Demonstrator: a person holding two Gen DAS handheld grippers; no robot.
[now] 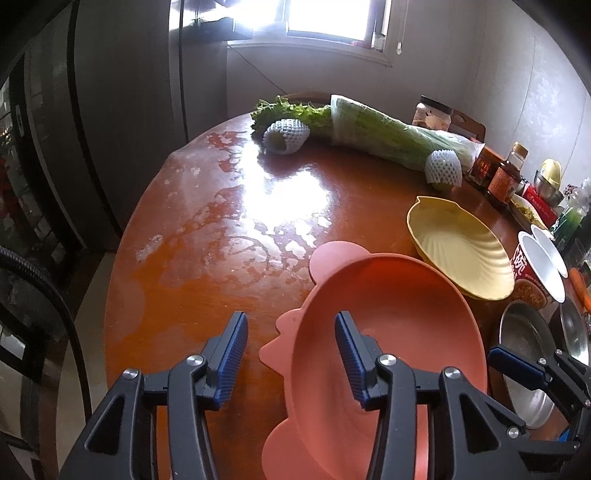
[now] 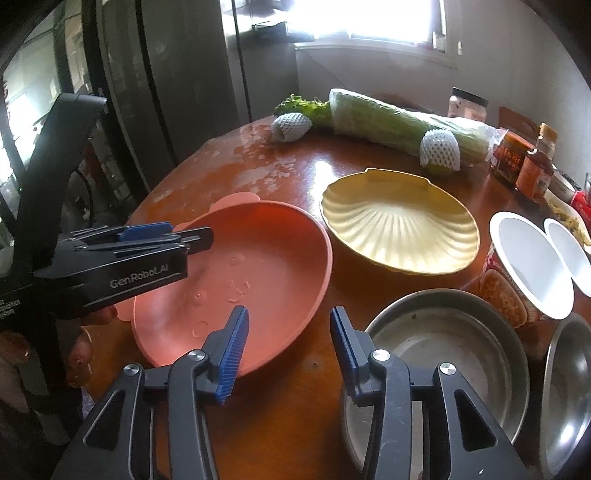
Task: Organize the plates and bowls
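Left wrist: left tool apart astride pink bowl rim, near edge cut off.

Wrapped cabbage, two foam-netted fruits, sauce bottles and an instant-noodle cup crowd the wooden table.

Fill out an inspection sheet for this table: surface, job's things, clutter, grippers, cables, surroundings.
Surface: round wooden table, glossy, with whitish smears.
Job's things: pink bowl, yellow shell dish, two steel bowls, all apart.
Clutter: wrapped cabbage, foam fruit nets, sauce bottles, noodle cup.
Grippers: left gripper open, straddling the pink bowl's rim; right gripper open, nothing between.
Cables: a dark cable up the back wall.
Surroundings: bright window, dark cabinet.
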